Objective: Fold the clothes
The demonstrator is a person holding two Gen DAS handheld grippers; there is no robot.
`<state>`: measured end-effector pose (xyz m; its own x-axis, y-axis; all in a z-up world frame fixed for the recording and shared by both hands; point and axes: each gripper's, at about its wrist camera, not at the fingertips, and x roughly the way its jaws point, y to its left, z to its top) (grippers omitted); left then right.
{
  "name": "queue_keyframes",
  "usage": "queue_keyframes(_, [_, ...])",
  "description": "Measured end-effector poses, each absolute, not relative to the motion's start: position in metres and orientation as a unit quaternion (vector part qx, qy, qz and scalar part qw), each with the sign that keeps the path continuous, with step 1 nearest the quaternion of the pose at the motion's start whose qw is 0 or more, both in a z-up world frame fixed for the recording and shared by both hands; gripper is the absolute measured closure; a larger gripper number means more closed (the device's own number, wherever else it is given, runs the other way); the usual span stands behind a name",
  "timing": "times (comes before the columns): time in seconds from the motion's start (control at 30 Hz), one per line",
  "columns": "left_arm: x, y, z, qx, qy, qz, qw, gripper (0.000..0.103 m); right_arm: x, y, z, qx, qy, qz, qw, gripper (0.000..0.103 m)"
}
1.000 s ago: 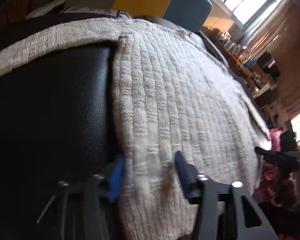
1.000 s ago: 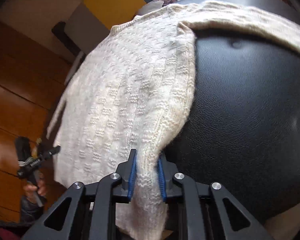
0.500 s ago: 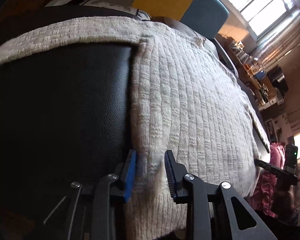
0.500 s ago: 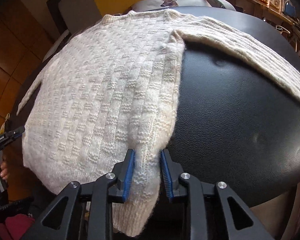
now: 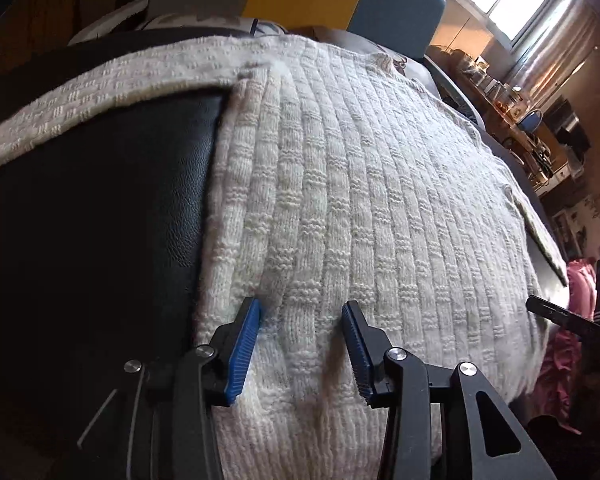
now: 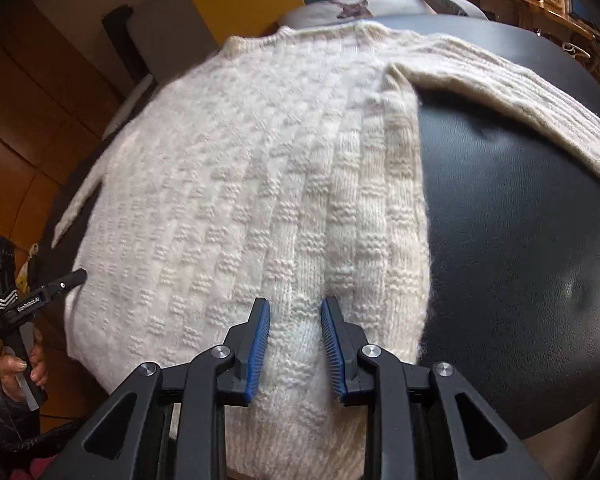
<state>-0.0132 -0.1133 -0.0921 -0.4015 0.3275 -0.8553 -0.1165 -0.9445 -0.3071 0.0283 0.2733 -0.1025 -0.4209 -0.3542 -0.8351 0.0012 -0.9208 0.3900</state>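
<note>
Both grippers, left and right, jaws apart, straddle the sweater's hem at the table's near edge, its length running away.

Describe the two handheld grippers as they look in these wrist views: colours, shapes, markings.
Both the left gripper and the right gripper have matte black angular linkage arms with triangular cut-outs and silver pivot bolts. Their fingers carry blue ridged pads. Seen from the right wrist view, the left gripper's black handle shows white stripes and small white lettering. A dark sleeve cuff appears below the hand.
</note>
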Motion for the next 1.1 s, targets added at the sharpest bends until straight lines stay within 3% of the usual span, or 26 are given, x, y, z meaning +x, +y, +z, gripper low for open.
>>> queue_keyframes(0.13, [-0.023,-0.104,-0.08,-0.521,-0.114,0.834,0.143,0.056,0.042,0.329,-0.093,0.477,-0.295,-0.822,0.103,0.076])
queue_keyframes(0.33, [-0.049,-0.054,-0.066,-0.519,-0.146,0.814,0.216,0.051,0.108,0.497,-0.082,0.296,-0.524,-0.797,-0.056,0.071])
queue_keyframes(0.47, [-0.06,-0.008,-0.064,-0.53,-0.132,0.799,0.253,0.049,0.141,0.581,-0.097,0.213,-0.603,-0.751,-0.163,0.069])
queue_keyframes(0.63, [-0.063,0.04,-0.067,-0.542,-0.096,0.782,0.292,0.047,0.13,0.622,-0.125,0.192,-0.654,-0.704,-0.199,0.069])
queue_keyframes(0.83, [-0.065,0.073,-0.072,-0.556,-0.063,0.767,0.315,0.046,0.101,0.631,-0.141,0.181,-0.66,-0.695,-0.221,0.072])
queue_keyframes(0.9, [-0.067,0.082,-0.072,-0.559,-0.059,0.763,0.319,0.046,0.09,0.631,-0.136,0.197,-0.626,-0.721,-0.223,0.074])
queue_keyframes(1.0, [-0.074,0.102,-0.068,-0.561,-0.055,0.755,0.335,0.046,0.068,0.626,-0.126,0.246,-0.55,-0.767,-0.22,0.088])
queue_keyframes(1.1, [-0.083,0.134,-0.055,-0.558,-0.053,0.742,0.368,0.046,0.045,0.616,-0.107,0.286,-0.458,-0.815,-0.209,0.088])
